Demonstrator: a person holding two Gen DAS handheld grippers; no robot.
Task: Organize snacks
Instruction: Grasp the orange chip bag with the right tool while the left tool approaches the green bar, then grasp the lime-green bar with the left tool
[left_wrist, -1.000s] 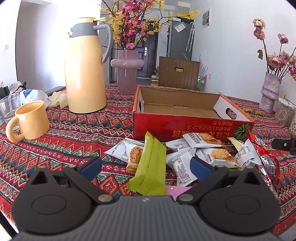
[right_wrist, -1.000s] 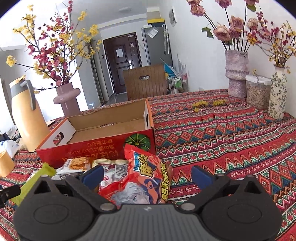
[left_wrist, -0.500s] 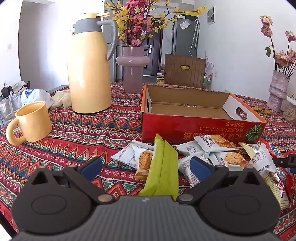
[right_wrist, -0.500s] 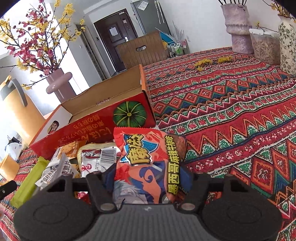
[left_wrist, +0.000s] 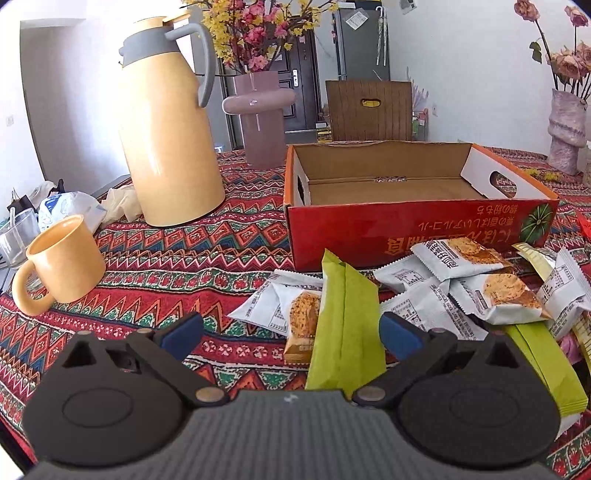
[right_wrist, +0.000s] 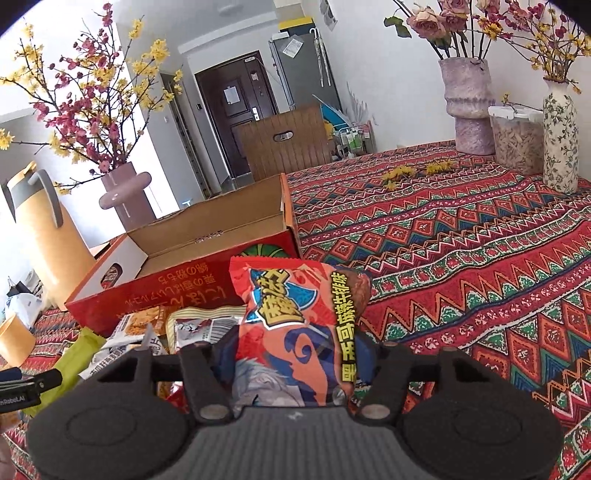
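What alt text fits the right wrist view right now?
The right tool is closed on an orange-red snack bag, with the open, empty red cardboard box just behind it on a patterned tablecloth. More snack packets lie at lower left.

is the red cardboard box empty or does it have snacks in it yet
Empty: the red cardboard box shows only its bare brown floor; the snack packets all lie outside, in front.

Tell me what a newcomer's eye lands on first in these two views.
First, the orange snack bag upright between the fingers of the right tool, which have just been closing on it, right before the red cardboard box. Next, that open box seems empty, with white snack packets and a green packet heaped before it. At left stand a tall yellow jug and a matching mug.
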